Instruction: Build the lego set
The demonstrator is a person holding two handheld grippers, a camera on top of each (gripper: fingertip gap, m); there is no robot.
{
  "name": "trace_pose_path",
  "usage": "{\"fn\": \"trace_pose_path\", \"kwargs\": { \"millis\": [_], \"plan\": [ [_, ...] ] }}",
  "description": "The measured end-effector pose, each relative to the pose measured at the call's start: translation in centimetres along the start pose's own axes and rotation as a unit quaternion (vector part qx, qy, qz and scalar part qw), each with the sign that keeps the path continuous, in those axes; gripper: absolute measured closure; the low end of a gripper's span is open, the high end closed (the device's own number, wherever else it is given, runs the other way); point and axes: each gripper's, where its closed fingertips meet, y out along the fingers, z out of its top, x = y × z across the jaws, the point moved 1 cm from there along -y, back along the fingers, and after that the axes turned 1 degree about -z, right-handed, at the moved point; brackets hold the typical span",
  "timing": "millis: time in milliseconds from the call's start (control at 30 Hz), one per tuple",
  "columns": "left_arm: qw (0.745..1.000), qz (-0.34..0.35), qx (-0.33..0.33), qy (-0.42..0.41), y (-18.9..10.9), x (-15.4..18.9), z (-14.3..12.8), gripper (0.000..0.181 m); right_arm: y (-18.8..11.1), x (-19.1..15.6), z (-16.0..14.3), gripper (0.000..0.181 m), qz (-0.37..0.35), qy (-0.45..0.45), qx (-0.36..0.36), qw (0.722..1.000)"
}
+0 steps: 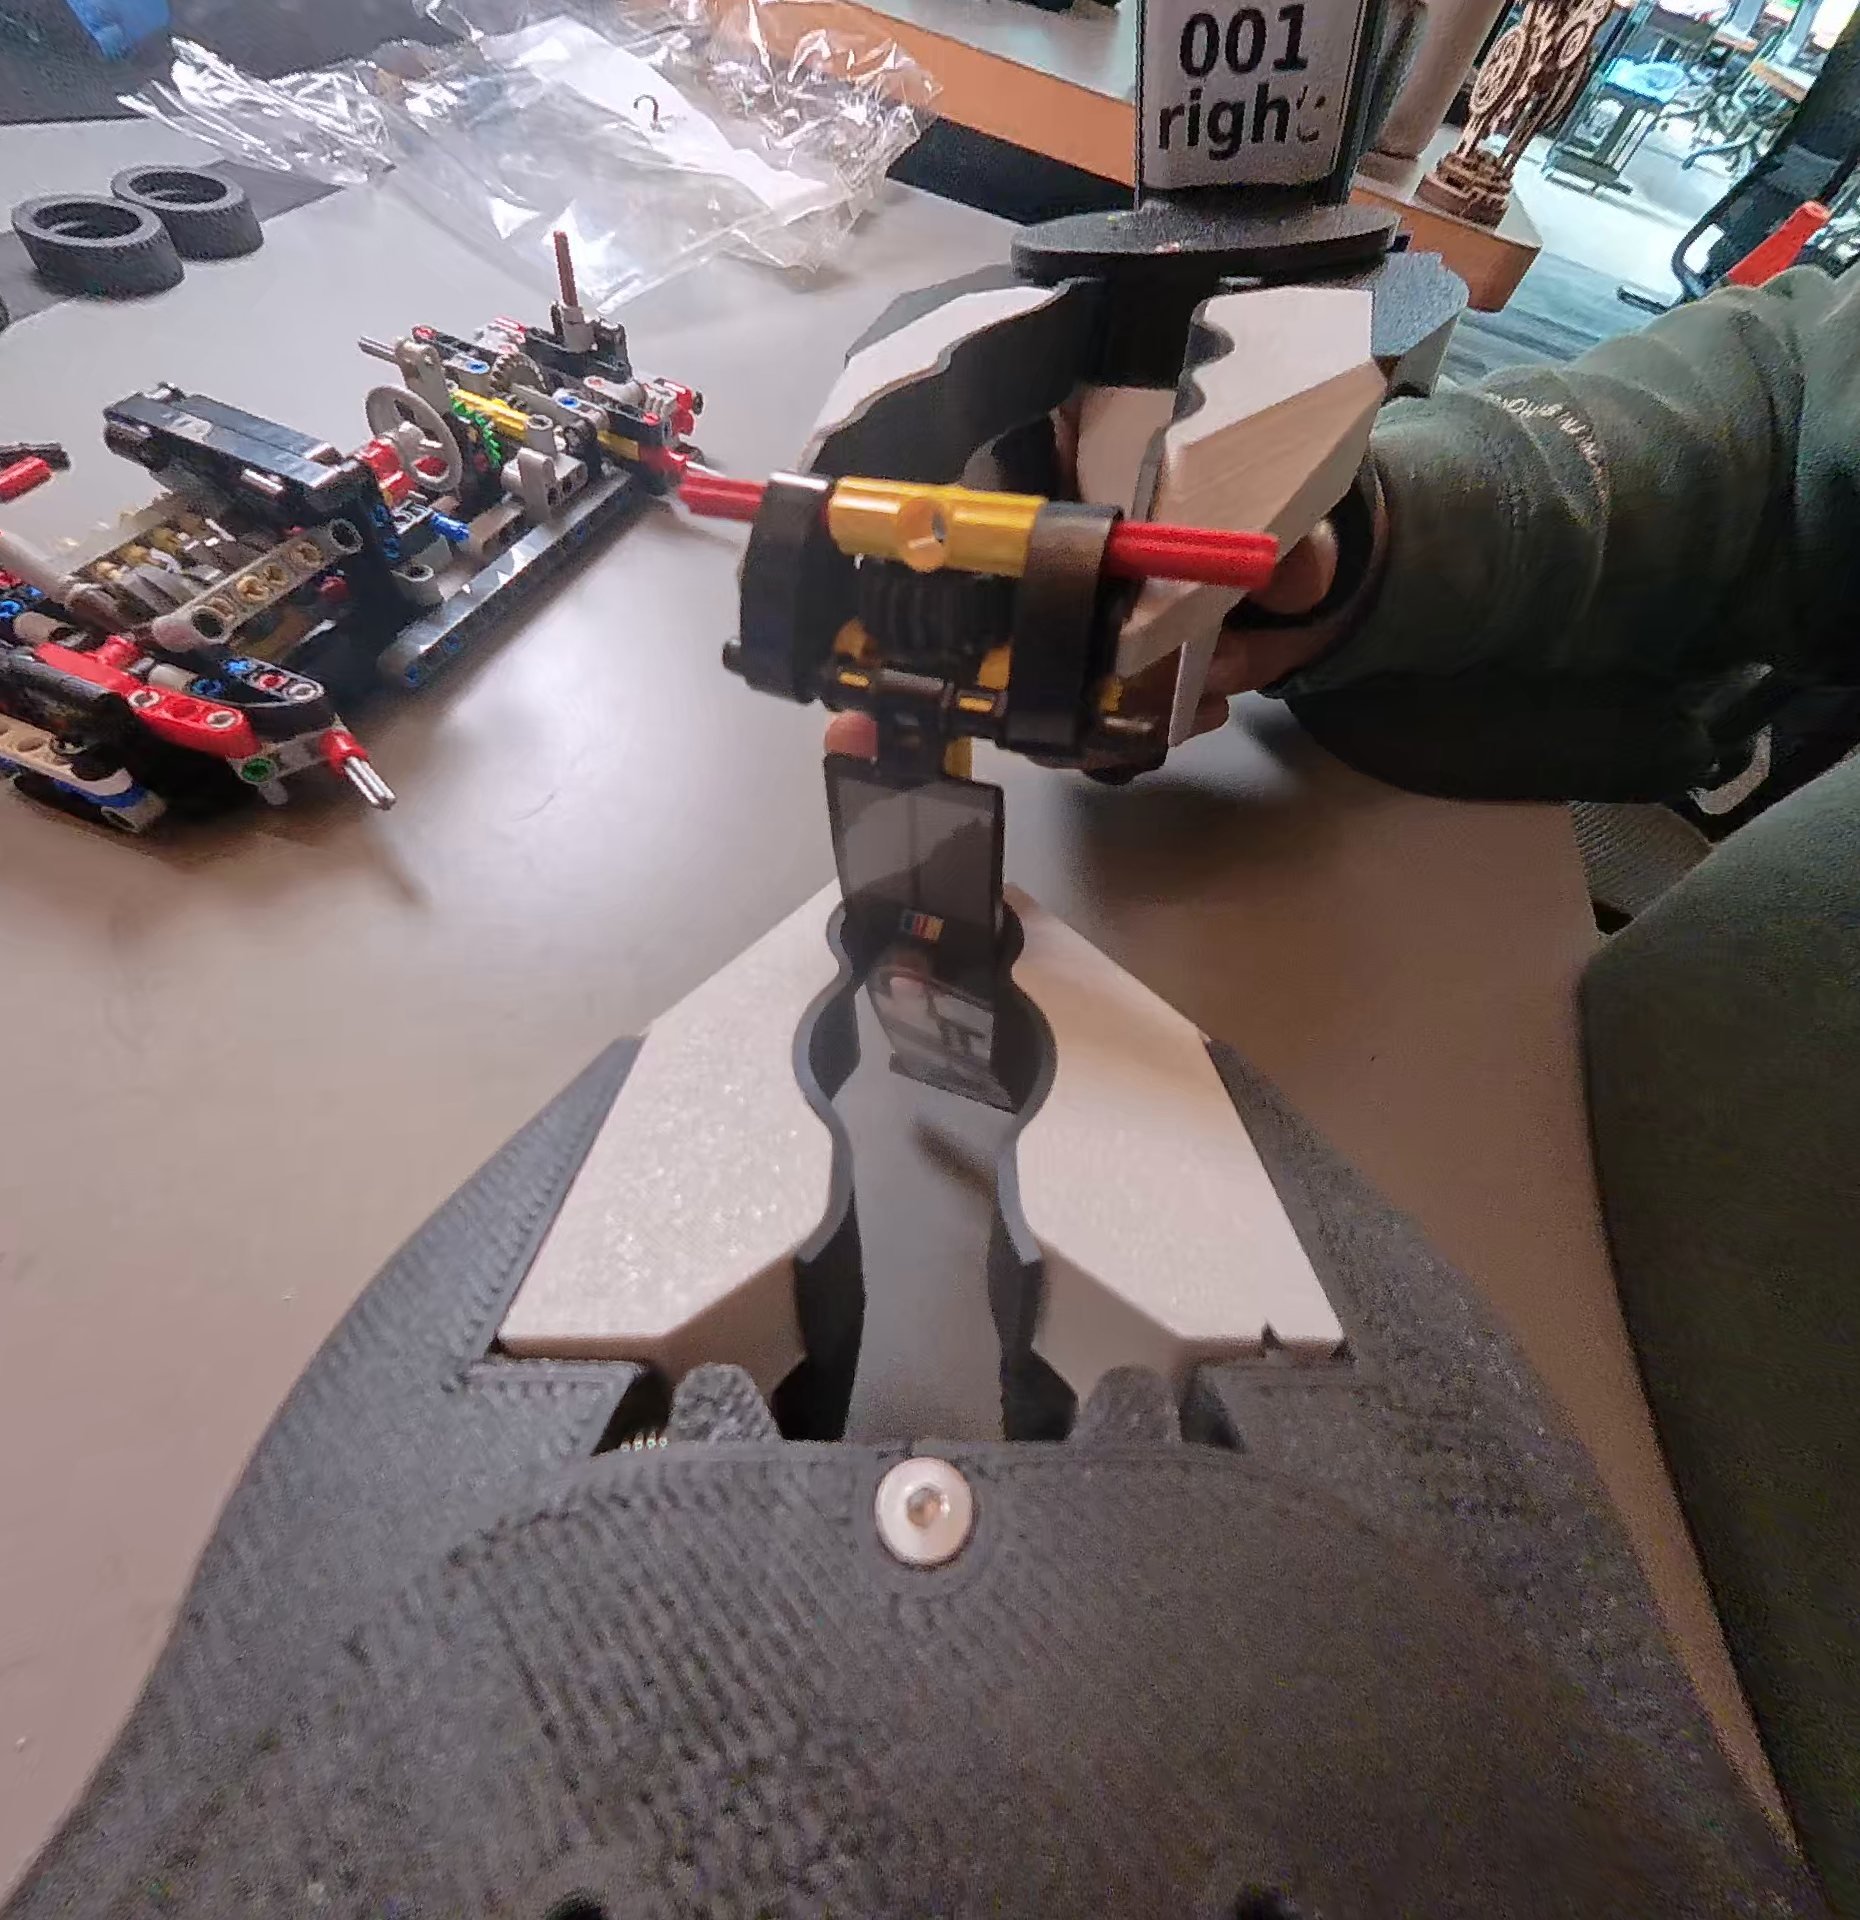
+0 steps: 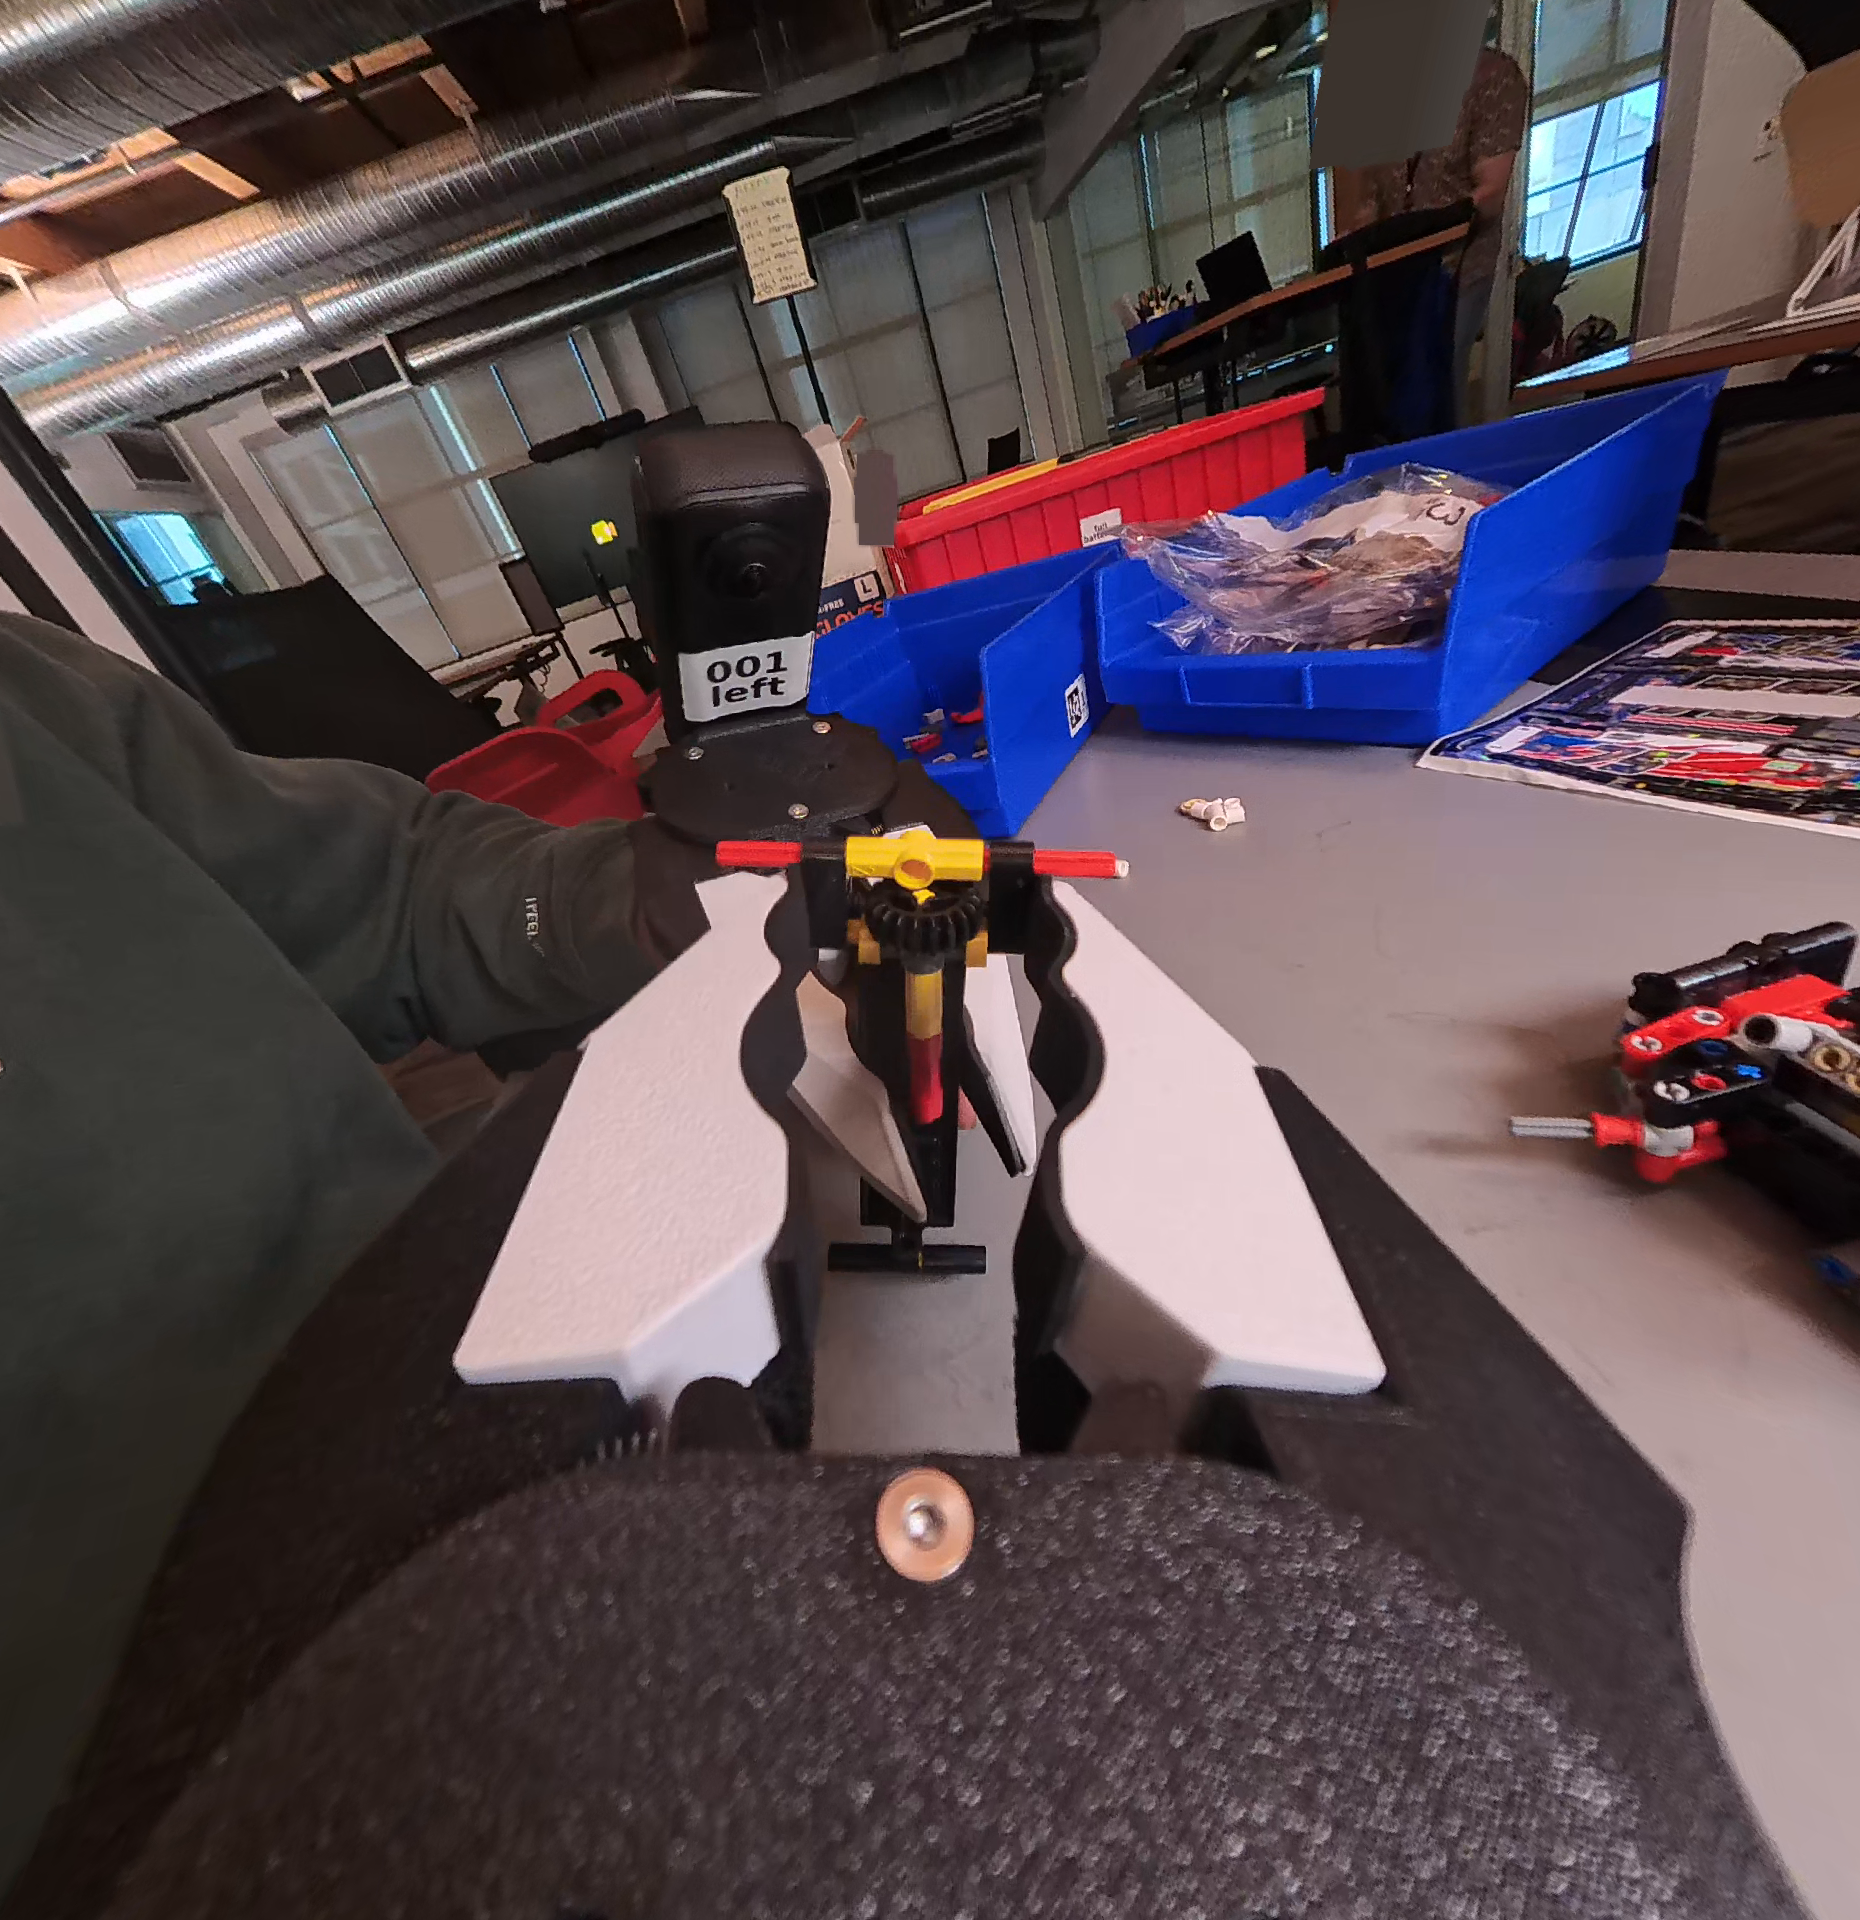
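Above the desk (image 1: pixel 593 935), my left gripper (image 1: pixel 921 935) pinches the black stem of a small gear module (image 1: pixel 921 613), while my right gripper (image 2: pixel 910 1039) closes narrowly around its frame. The half-built chassis (image 1: pixel 313 561) lies well apart, tyres (image 1: pixel 136 223) unfitted: I judge much remains. Open desk lies between; its edge runs beside my sleeve.

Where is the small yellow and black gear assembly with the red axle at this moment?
The gear assembly is held above the table between both grippers, centre of both wrist views, right of the partly built car in the left view.
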Motion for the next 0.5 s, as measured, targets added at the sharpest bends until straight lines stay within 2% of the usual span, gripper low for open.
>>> {"fn": "trace_pose_path", "kwargs": {
  "millis": [500],
  "plan": [
    [0.999,-0.017,0.033,0.010,-0.3,0.7,1.0,0.163,0.0,-0.9,0.8,0.142,0.010,-0.012,0.014,1.000]
  ]
}}
